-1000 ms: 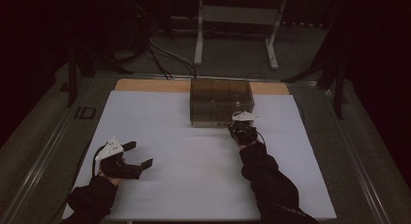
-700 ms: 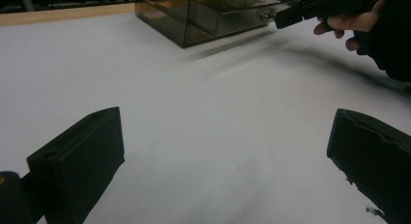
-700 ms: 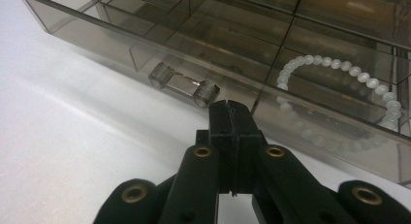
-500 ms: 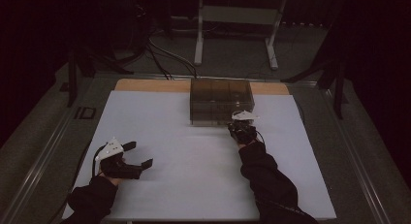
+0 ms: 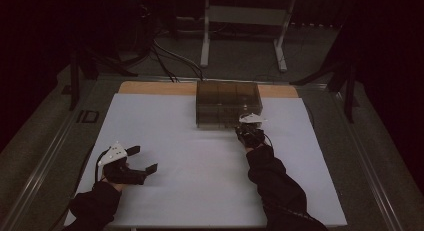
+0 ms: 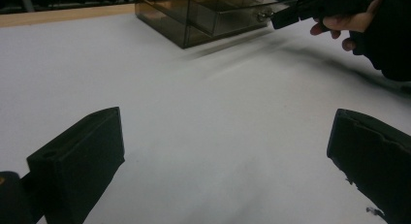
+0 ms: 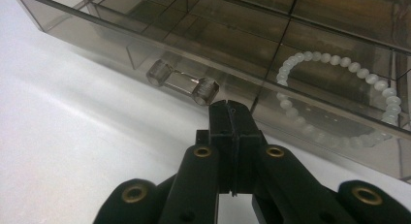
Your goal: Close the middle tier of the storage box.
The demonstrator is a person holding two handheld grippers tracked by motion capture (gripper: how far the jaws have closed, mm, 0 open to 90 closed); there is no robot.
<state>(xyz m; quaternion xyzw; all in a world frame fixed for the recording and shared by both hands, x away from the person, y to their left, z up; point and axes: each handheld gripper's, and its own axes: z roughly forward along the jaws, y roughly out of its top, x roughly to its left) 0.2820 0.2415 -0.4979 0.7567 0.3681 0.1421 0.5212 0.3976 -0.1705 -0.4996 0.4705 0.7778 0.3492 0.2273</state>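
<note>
Now the right gripper (image 7: 231, 107) is seen with its jaws pressed flat together, nothing between them, tips parked just below the clear handle (image 7: 182, 82) of the smoked acrylic drawer box (image 5: 227, 103). Compared with a second ago, nothing has been shifted: both hands are held where they were. A white bead bracelet (image 7: 334, 88) is glimpsed inside a compartment beyond the front panel. The handle is judged not yet gripped, so the drawer pull is probably still to come. Further out, the left gripper (image 5: 139, 159) is rested wide open on the white table mat (image 5: 200, 181), well apart from the box.
</note>
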